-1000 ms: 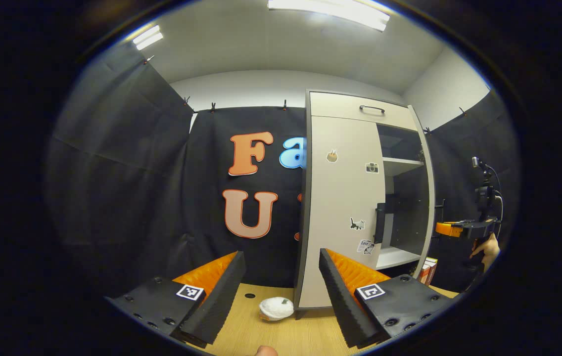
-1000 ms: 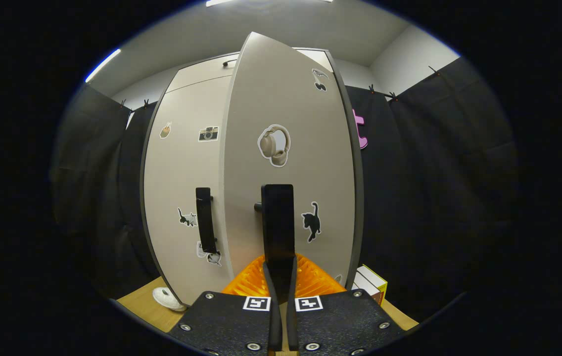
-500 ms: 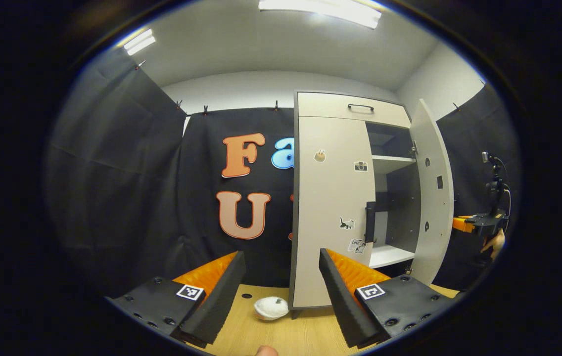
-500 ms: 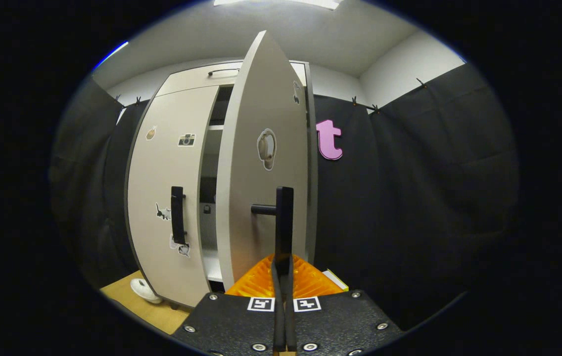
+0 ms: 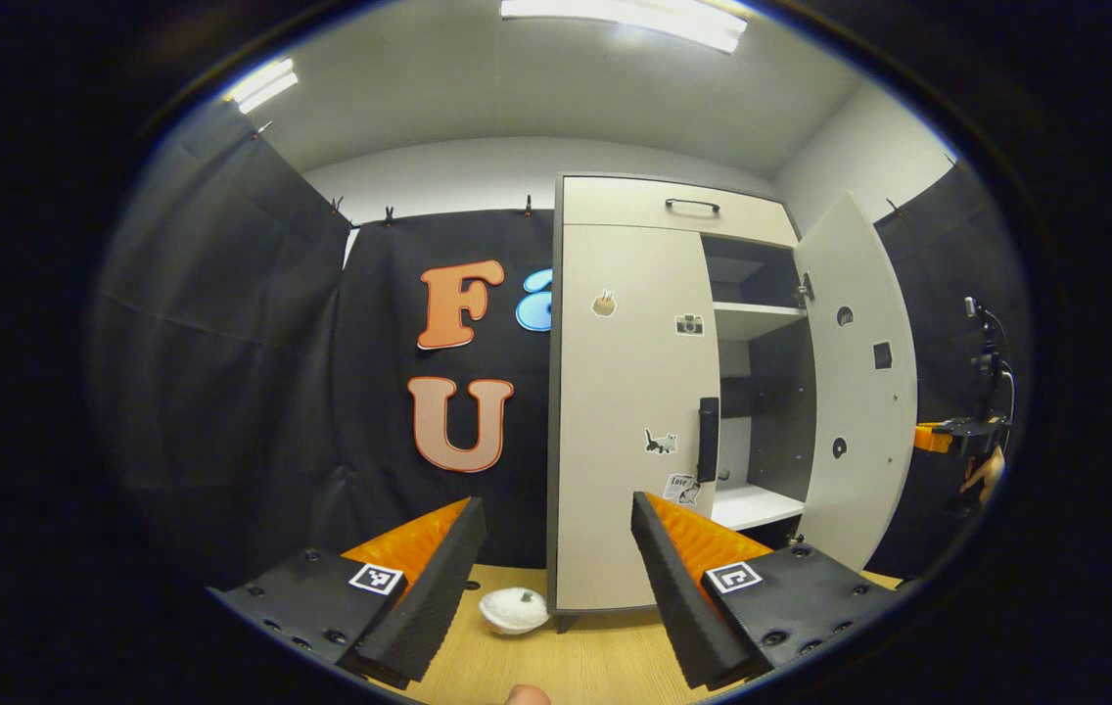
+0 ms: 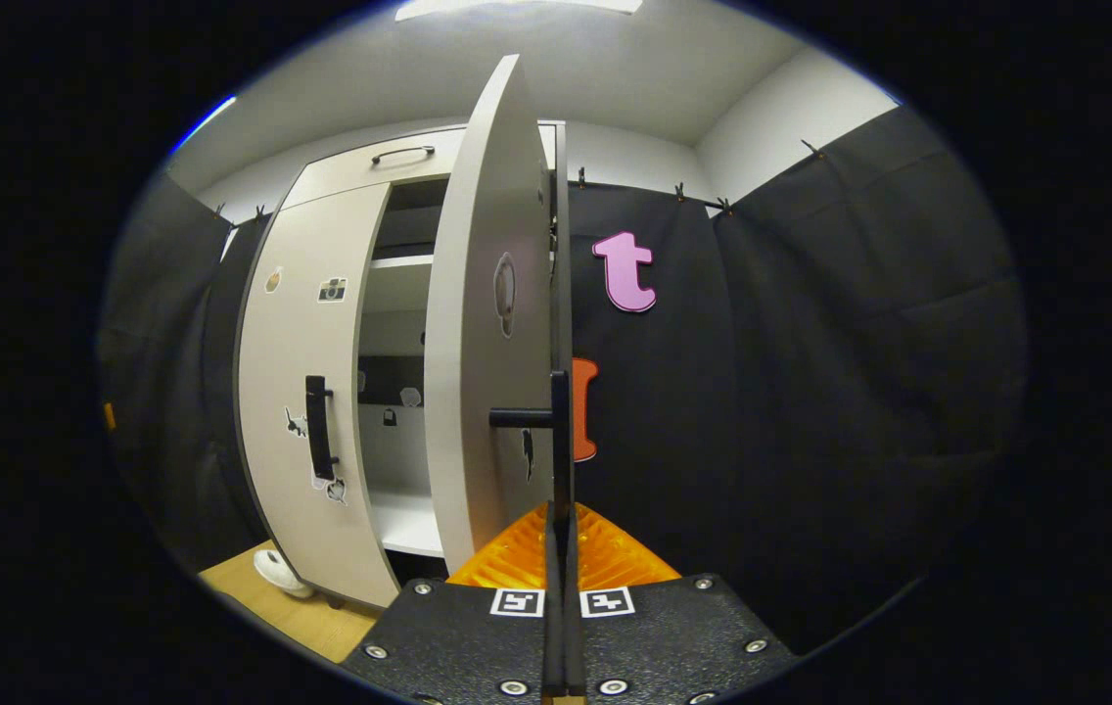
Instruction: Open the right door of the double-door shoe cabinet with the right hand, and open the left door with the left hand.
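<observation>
Your shoe cabinet (image 5: 659, 392) stands on the wooden bench (image 5: 576, 666) with its right door (image 6: 487, 323) swung wide and its left door (image 5: 629, 411) closed; the doors carry stickers, including a camera and a cat, none with writing clear enough to read. Your right tongs (image 6: 561, 509) are clenched on the right door's handle (image 6: 556, 431), while your left tongs (image 5: 556, 563) hang released, well short of the left door's handle (image 5: 708, 439). A small white object (image 5: 514, 609) lies by the cabinet's foot.

shoe cabinet (image 5: 625, 411): smooth matt panels | handle (image 5: 708, 439): matt, dark | floor (image 5: 566, 666): wood-grain, smooth | booth wall (image 5: 223, 392): matt creased cloth
</observation>
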### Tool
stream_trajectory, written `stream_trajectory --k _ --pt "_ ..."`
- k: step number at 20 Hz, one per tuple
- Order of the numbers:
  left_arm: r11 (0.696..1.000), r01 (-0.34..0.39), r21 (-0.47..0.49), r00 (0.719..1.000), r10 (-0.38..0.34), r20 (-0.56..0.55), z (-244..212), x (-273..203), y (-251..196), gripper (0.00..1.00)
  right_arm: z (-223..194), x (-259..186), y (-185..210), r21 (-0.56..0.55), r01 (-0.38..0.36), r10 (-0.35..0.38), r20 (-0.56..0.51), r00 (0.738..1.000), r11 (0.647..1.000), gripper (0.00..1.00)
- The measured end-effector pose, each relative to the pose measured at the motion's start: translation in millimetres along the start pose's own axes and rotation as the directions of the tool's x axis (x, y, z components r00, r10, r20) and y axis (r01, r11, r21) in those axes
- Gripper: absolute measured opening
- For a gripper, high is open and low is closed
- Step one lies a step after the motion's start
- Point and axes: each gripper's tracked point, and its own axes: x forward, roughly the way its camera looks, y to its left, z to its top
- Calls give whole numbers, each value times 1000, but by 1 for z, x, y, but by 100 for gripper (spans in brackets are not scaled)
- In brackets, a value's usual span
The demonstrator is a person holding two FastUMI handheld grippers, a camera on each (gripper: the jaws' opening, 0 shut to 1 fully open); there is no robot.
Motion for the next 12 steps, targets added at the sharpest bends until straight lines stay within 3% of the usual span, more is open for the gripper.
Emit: stream_trajectory --k 8,12 --pt "998 47 -30 998 -48 -33 -16 24 -40 96 1 2 -6 48 -31 30 16 999 998 0" --pt "995 82 -53 996 -83 -14 -14 40 -61 96 11 -2 -13 42 -19 16 65 998 999 9"
